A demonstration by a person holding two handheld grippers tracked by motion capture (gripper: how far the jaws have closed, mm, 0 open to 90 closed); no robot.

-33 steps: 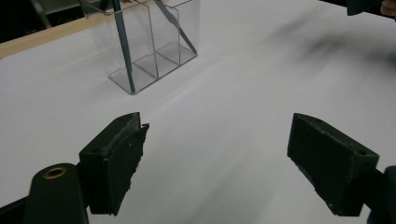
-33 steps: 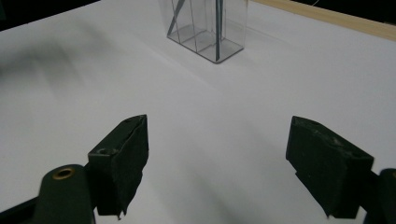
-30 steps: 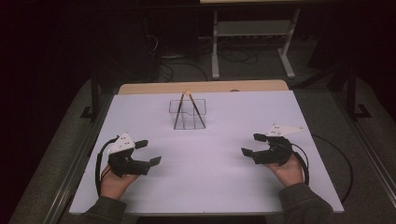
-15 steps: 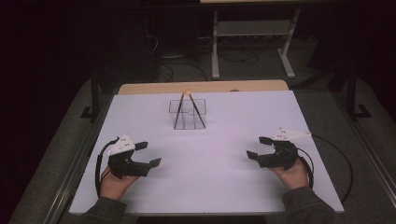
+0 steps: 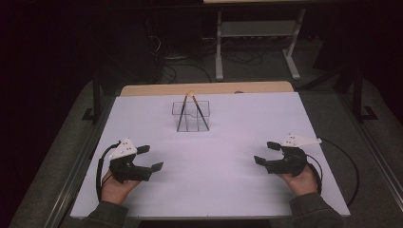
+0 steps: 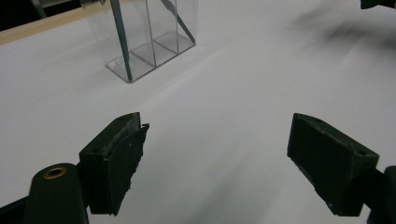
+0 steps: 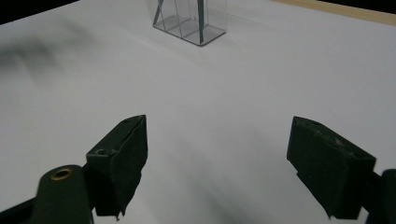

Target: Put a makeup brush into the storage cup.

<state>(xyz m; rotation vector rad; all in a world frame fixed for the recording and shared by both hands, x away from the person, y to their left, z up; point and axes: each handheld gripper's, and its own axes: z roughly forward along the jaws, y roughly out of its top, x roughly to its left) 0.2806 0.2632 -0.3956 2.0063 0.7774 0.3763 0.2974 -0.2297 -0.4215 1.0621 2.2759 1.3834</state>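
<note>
A clear plastic holder [image 5: 192, 115] with several compartments stands at the far middle of the white table [image 5: 214, 156]. Two thin dark sticks [image 5: 199, 111] lean in it and meet at the top. In the left gripper view the holder [image 6: 149, 37] is far ahead on the left, with one stick [image 6: 120, 39] slanting in it. The right gripper view has the holder [image 7: 191, 21] ahead at the top. My left gripper [image 5: 150, 158] rests near the front left, open and empty. My right gripper [image 5: 266, 153] sits at the front right, open and empty. Both point inward.
A wooden strip [image 5: 204, 88] runs along the table's far edge. Beyond it, in the dark, stands a metal frame [image 5: 256, 42] with cables on the floor. Black cables [image 5: 349, 166] trail from the grippers near the table's side edges.
My right gripper has slid a little toward the table's front and right. The left gripper has stayed put. Both remain open.
</note>
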